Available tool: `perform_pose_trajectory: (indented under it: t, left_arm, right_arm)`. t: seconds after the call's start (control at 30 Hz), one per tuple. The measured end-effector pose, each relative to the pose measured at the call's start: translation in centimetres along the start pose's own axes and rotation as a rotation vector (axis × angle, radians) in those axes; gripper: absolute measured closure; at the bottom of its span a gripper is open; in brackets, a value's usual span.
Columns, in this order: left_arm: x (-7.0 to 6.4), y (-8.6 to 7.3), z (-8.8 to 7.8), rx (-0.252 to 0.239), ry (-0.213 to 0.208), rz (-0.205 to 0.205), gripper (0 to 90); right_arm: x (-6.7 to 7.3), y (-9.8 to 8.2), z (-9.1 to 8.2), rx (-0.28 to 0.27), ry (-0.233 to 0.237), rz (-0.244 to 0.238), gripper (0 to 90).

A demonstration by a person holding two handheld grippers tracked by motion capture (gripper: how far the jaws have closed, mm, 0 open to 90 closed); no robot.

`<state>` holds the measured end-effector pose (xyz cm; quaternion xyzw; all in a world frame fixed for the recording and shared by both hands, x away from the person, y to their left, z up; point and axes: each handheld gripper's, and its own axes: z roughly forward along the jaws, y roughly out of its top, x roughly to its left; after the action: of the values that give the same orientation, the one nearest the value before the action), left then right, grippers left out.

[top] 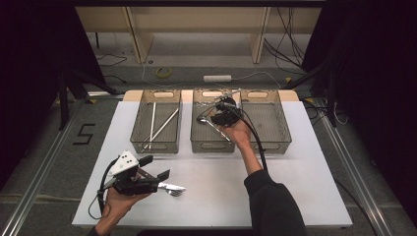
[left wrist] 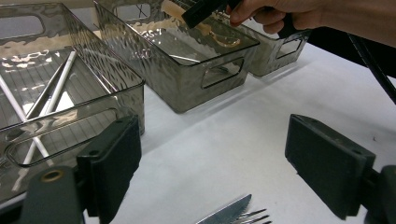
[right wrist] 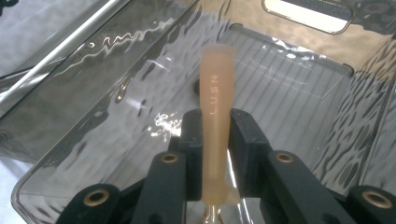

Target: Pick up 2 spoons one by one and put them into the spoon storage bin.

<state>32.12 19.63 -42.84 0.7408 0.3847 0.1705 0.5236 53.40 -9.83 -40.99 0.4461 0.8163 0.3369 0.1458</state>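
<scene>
My right gripper point(top: 223, 112) sits over the middle bin point(top: 199, 143), hemmed by its walls. The left bin point(top: 142, 146), holding white sticks point(top: 162, 125), and the right bin point(top: 280, 145) flank it closely. The white table point(top: 275, 191) ahead of them lies open, save the knife and fork point(top: 172, 189) by my left gripper point(top: 155, 169).

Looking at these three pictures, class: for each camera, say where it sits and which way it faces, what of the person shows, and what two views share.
High view: above the table, looking forward and down; both forearms, left gripper, right gripper.
Left gripper view: rides the left gripper, facing the bins; open jaws, other hand.
Right gripper view: rides the right gripper, looking into the middle bin; jaws clamp a utensil handle.
Shared: high and left gripper views show the fork.
</scene>
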Motion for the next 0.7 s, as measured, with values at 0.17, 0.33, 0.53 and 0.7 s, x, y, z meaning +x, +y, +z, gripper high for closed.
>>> perform_pose_trajectory:
  t: [0.17, 0.33, 0.53, 0.7]
  left_arm:
    - [-0.01, 0.0, 0.01, 0.0, 0.0, 0.0, 17.9]
    - [0.0, 0.01, -0.01, 0.0, 0.0, 0.0, 17.9]
    - [0.1, 0.03, -0.07, 0.0, 0.006, -0.001, 17.9]
    - [0.78, 0.05, -0.31, -0.003, 0.022, -0.016, 18.0]
  right_arm:
    - [0.09, -0.1, 0.27, 0.008, 0.0, -0.005, 76.5]
    - [0.29, -0.16, 0.59, 0.021, -0.002, -0.01, 76.3]
    - [0.3, -0.22, 0.82, 0.032, 0.039, 0.006, 69.9]
    - [0.26, -0.15, 0.25, 0.017, 0.06, 0.015, 63.0]
